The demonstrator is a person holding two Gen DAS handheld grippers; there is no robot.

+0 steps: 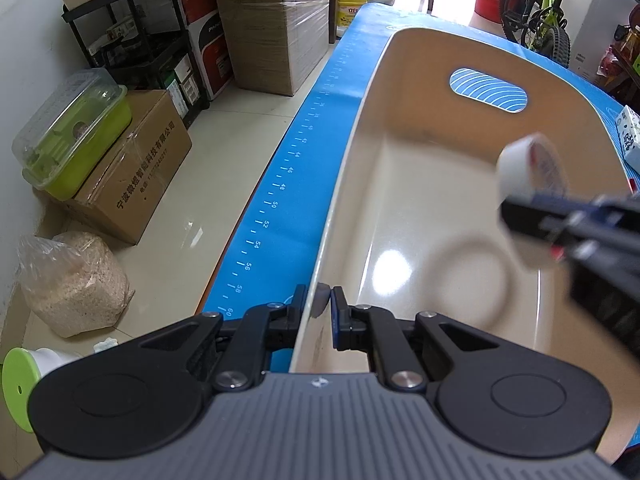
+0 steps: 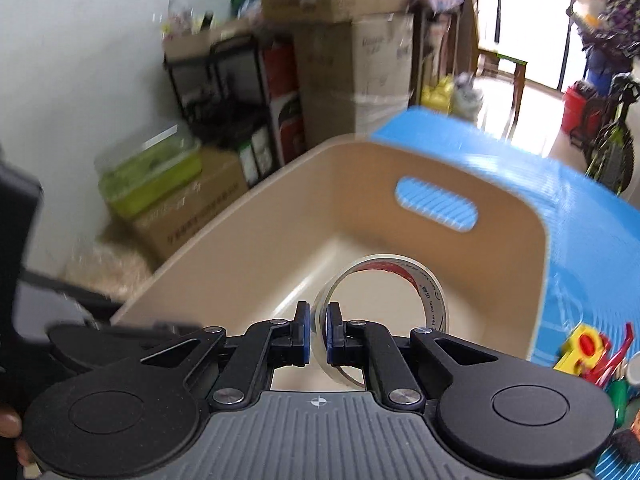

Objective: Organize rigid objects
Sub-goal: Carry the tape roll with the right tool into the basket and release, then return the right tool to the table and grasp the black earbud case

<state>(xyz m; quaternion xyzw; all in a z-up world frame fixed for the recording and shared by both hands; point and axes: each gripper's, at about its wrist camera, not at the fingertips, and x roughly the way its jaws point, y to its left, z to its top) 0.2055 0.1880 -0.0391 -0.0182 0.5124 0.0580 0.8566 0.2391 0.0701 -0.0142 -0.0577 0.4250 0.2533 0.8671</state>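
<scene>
A beige plastic bin (image 1: pixel 420 128) with a handle slot stands on the blue mat (image 1: pixel 280 184). My left gripper (image 1: pixel 319 305) is shut on the bin's near left rim. My right gripper (image 2: pixel 317 322) is shut on the wall of a clear tape roll (image 2: pixel 424 280) with a red-printed core and holds it above the inside of the bin (image 2: pixel 280 220). The tape roll (image 1: pixel 528 168) and the right gripper also show blurred at the right of the left wrist view, over the bin.
Small colourful items (image 2: pixel 588 352) lie on the mat right of the bin. A white patterned carton (image 1: pixel 630 136) sits at the mat's right. Cardboard boxes (image 1: pixel 276 28), a shelf rack (image 1: pixel 132 36), a green container (image 1: pixel 76 136) and a bicycle (image 1: pixel 544 12) surround the table.
</scene>
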